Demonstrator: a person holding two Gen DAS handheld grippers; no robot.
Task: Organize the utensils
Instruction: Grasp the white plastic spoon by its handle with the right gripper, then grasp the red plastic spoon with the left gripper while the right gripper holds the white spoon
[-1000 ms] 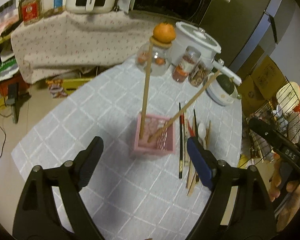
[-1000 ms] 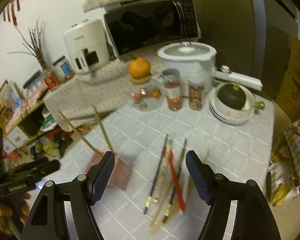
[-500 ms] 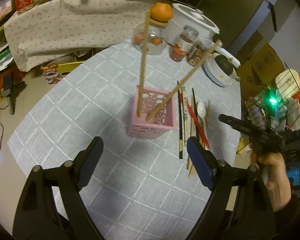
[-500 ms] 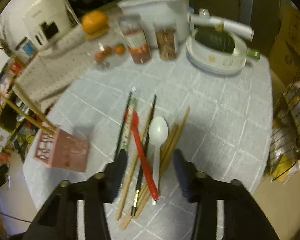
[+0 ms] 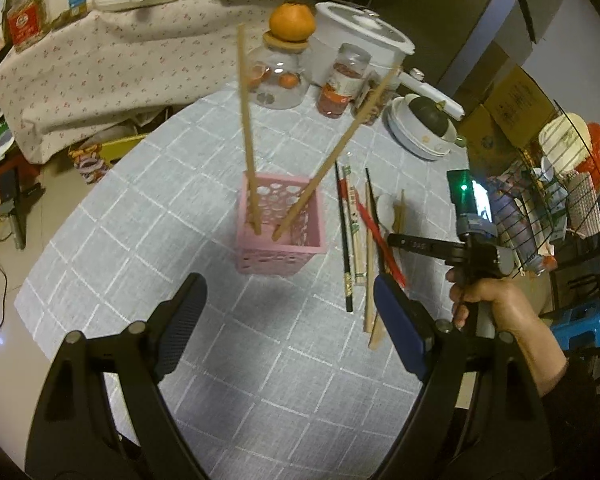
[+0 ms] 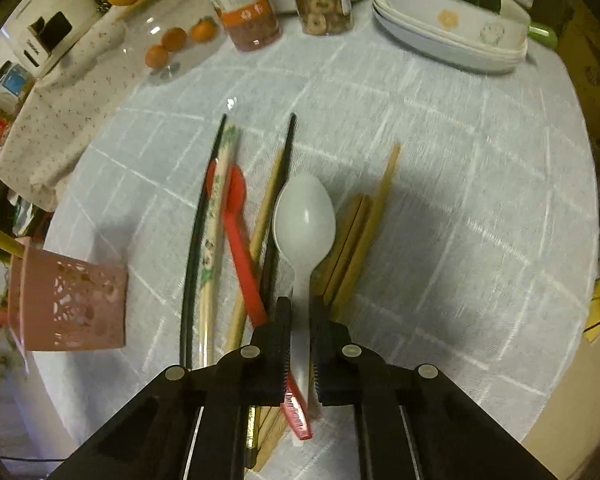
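Where a second ago it hung wide above the table, the right gripper (image 6: 300,312) has dropped and just clamped its jaws on the white plastic spoon (image 6: 305,216) among the chopsticks (image 6: 208,240) beside the pink utensil basket (image 5: 281,227); the left gripper (image 5: 286,312) stays wide open, empty.

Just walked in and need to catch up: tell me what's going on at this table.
A person is sorting utensils into a pink holder, which already has two wooden chopsticks standing in it. The right hand-held gripper has just been closing and now pinches the handle of the white plastic spoon, which still lies in the pile of chopsticks beside the holder. The left hand-held gripper hangs open and empty above the tablecloth in front of the holder.
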